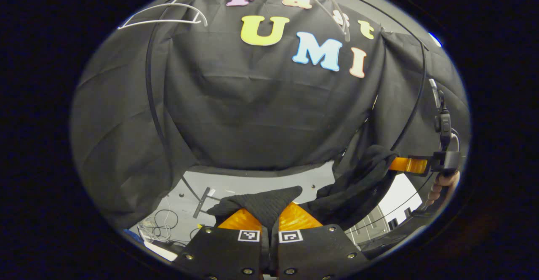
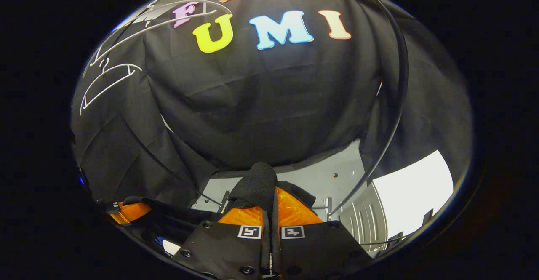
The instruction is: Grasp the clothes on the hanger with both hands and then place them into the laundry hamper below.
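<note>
Both our grippers, left (image 1: 269,217) and right (image 2: 269,206), clench garment (image 1: 358,187); cloth spans sideways between fingers; hamper, we judge, lies below.

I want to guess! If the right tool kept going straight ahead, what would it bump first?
Beyond the black garment it pinches, probably the black cloth wall; depth is unclear.

Dim, sharp pictures, strongly bowed at the edges (bright glare low right in both).
</note>
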### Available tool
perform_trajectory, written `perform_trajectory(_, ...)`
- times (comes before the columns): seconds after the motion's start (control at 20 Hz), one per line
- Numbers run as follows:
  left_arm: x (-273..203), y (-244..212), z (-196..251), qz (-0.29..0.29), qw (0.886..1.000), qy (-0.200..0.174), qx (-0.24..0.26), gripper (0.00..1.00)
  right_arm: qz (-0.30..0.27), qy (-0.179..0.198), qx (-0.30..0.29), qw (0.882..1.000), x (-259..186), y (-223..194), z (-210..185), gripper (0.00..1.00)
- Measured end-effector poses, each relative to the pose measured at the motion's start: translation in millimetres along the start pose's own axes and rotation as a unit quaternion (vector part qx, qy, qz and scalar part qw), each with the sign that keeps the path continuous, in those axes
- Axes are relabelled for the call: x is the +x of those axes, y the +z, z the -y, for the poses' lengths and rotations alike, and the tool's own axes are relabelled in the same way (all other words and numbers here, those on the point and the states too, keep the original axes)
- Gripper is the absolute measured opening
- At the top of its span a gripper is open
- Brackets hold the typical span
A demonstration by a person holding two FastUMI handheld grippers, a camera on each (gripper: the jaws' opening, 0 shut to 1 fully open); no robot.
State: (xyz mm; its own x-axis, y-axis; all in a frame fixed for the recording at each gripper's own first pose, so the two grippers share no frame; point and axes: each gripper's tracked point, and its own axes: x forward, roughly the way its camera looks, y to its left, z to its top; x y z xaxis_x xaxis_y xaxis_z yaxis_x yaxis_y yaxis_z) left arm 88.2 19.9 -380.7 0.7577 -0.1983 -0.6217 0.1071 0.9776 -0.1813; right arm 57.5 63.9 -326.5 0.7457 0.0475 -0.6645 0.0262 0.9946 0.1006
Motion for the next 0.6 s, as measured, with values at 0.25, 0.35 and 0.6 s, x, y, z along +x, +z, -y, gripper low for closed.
perform_trajectory(0.25, 11, -20, -8, -0.024, 1.000, 0.016, 0.003, 0.02, -0.028, -0.017, 0.003, 0.999, 8, -13, 9, 0.03)
perform_trajectory(0.35, 14, -22, -10, -0.028, 0.999, 0.020, 0.002, 0.02, -0.033, -0.022, 0.002, 0.999, 9, -16, 11, 0.03)
perform_trajectory(0.6, 23, -18, -11, -0.035, 0.999, 0.022, 0.016, 0.02, -0.064, -0.015, -0.004, 0.998, 7, -34, 6, 0.04)
